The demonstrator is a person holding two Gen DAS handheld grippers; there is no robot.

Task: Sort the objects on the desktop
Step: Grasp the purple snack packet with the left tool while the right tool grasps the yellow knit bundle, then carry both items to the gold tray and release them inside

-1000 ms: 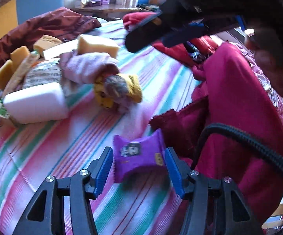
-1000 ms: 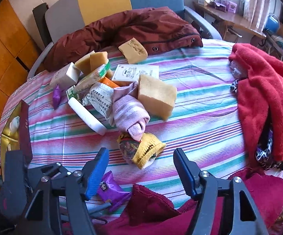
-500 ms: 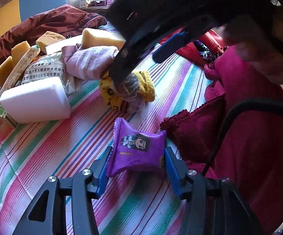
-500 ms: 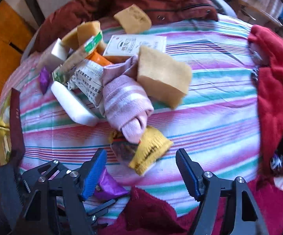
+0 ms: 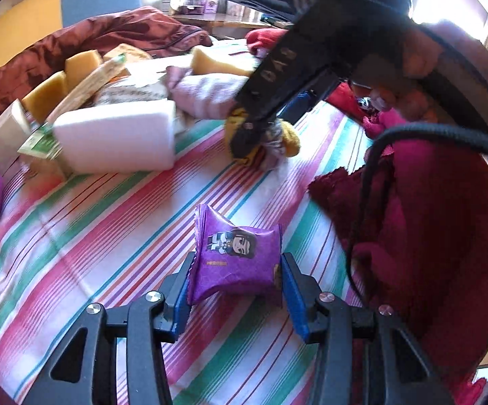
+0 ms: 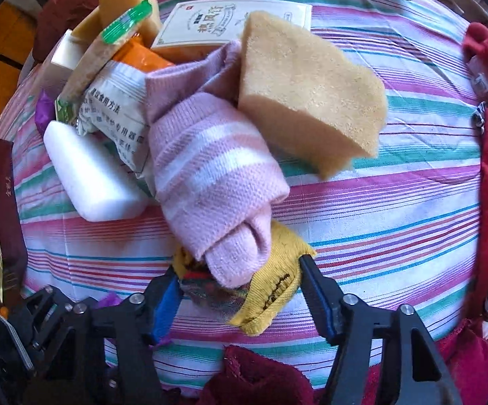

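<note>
Both tongs closing at once! Left tongs squeezing a purple snack packet on the striped counter; right tongs clamping the yellow sock bundle (pink sock overlaps it). Pick-up step, imo. Next: lift clear w/o dragging the pink one.

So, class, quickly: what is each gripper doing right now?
Left gripper: closing on the purple foil snack packet.
Right gripper: closing around the yellow knitted sock bundle.

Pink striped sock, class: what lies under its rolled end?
The pink striped sock overlaps a yellow sock between the closing right gripper. Whatever the pink sock covers stays hidden.
</note>
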